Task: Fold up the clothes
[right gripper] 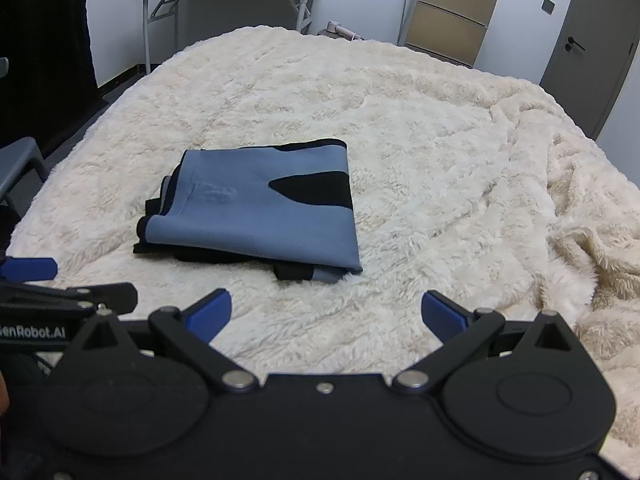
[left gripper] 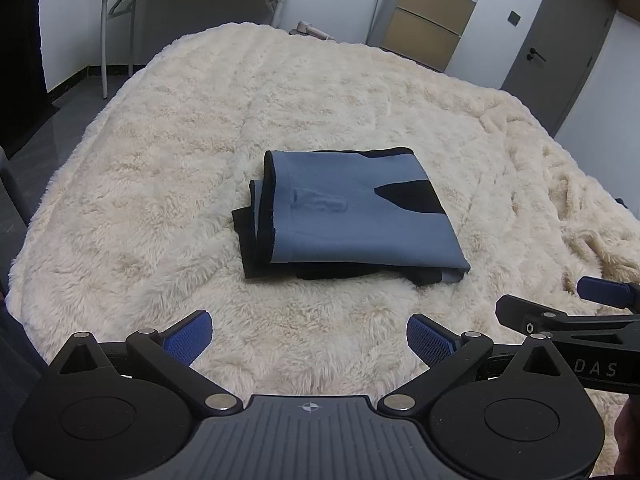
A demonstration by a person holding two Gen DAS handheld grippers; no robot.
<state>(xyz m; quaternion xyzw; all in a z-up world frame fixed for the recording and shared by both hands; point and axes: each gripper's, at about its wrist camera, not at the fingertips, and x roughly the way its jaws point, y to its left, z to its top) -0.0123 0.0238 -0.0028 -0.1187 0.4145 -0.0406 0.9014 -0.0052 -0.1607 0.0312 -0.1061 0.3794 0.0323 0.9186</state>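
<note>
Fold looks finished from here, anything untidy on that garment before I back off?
The blue and black garment is folded, but black layers stick out beyond its left and near edges, so they aren't flush. Both grippers, left and right, are open, clear of it.

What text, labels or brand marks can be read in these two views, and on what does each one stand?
"DAS": white letters on the right gripper body, at the left wrist view's right edge.
"enRobot.AI": white letters on the left gripper body, at the right wrist view's left edge; the first letter is cut off.
Fridge sticker and top lettering: too small to read.
Folded garment: no readable text.
</note>
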